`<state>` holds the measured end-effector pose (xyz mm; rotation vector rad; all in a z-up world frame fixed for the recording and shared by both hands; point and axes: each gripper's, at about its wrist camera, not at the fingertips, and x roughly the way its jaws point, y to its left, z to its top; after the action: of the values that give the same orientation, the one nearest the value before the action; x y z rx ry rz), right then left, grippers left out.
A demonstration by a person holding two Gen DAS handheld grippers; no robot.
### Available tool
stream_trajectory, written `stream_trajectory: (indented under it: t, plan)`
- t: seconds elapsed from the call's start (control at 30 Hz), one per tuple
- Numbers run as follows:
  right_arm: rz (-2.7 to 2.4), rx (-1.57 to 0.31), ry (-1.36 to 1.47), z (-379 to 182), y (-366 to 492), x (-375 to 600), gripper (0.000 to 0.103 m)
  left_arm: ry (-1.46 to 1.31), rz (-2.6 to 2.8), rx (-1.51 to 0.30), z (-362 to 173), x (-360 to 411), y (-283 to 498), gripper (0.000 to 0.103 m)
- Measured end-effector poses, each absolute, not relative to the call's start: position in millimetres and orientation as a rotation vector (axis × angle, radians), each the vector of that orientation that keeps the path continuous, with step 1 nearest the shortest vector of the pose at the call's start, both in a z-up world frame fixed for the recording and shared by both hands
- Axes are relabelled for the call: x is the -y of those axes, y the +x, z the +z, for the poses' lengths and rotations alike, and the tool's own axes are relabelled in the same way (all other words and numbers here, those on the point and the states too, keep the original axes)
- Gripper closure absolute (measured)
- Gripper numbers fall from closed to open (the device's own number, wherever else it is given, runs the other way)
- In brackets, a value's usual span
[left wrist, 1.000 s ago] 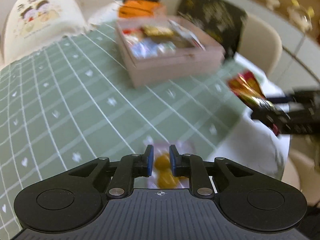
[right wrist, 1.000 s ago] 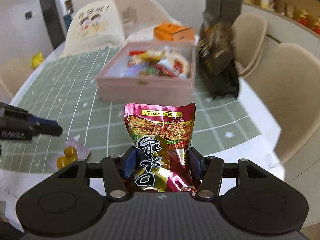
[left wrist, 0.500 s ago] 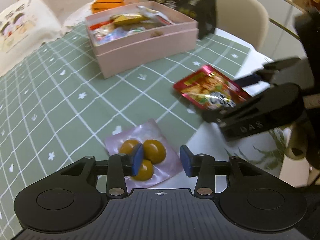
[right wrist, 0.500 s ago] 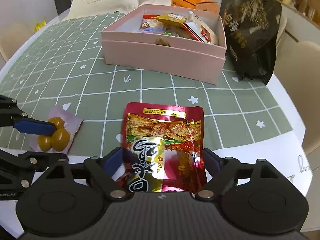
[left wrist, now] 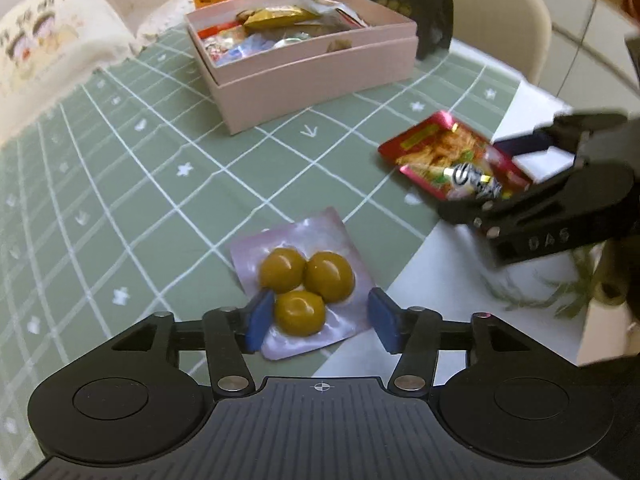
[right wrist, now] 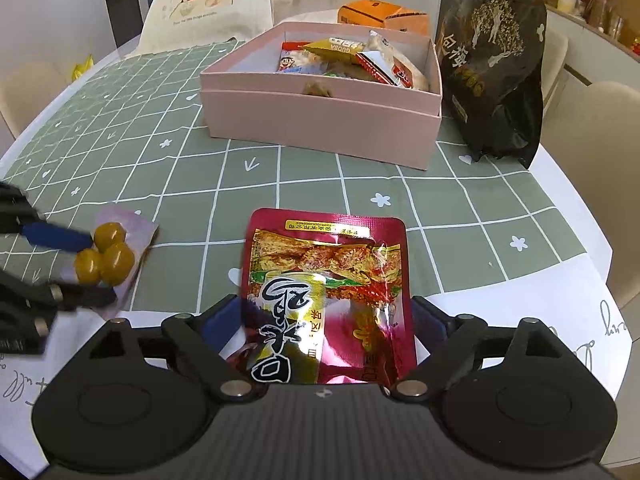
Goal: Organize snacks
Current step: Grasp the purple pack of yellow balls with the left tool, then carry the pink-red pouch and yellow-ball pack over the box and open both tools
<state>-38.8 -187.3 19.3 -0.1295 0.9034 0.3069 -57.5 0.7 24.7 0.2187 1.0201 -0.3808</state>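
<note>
Currently both grippers sit low over the green grid tablecloth [right wrist: 312, 176], jaws spread, nothing clamped.

Left gripper [left wrist: 320, 320]: jaws have just been opening. The pale pink pouch with three yellow-green candied fruits [left wrist: 306, 280] lies flat on the cloth between the blue pads; the left pad looks to be at the pouch's edge, the right pad stands clear. Released.

Right gripper [right wrist: 326, 320]: jaws have just been opening too. The red foil snack packet [right wrist: 326, 292] lies flat between them, its near end over the white table edge, its far end on the cloth. Pads sit just beside its edges, not pinching.

In the right wrist view, the fruit pouch is at 9 o'clock from the red packet. The pink box [right wrist: 320, 120], already holding several wrapped snacks, is at 12 o'clock, well apart. A black snack bag [right wrist: 496, 72] stands at 1 o'clock, just beside the box's right wall; an orange carton [right wrist: 380, 16] sits behind the box.
</note>
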Motion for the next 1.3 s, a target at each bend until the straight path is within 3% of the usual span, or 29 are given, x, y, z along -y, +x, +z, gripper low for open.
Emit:
stream_trajectory:
  t: [0.23,0.33,0.37,0.4,0.43,0.47,0.73,1.03,1.13,1.3]
  plan:
    - [0.302,-0.891,-0.125,18,-42,188,0.012,0.195,-0.363,-1.004,30,-5,-52,0.047]
    - [0.300,-0.897,-0.129,18,-42,187,0.014,0.217,-0.385,-0.999,24,0,-43,0.039]
    - [0.306,-0.907,-0.132,19,-41,186,0.018,0.203,-0.392,-0.991,23,0,-40,0.040]
    - [0.315,-0.913,-0.140,22,-41,185,0.035,0.185,-0.405,-0.980,22,-1,-37,0.040]
    - [0.328,-0.915,-0.159,27,-43,183,0.044,0.178,-0.415,-0.967,22,-2,-35,0.040]
    - [0.332,-0.918,-0.171,32,-44,181,0.046,0.175,-0.421,-0.954,21,-2,-35,0.040]
    - [0.350,-0.856,-0.102,70,-55,192,0.047,0.150,-0.373,-0.899,20,5,-34,0.046]
    - [0.288,-0.853,-0.099,76,-60,208,0.047,0.221,-0.442,-0.808,38,7,-97,0.046]
    - [0.275,-0.858,-0.083,80,-57,213,0.047,0.181,-0.459,-0.746,66,3,-89,0.047]
    - [0.279,-0.760,-0.057,118,-54,219,0.047,0.091,-0.454,-0.500,158,-3,-30,0.046]
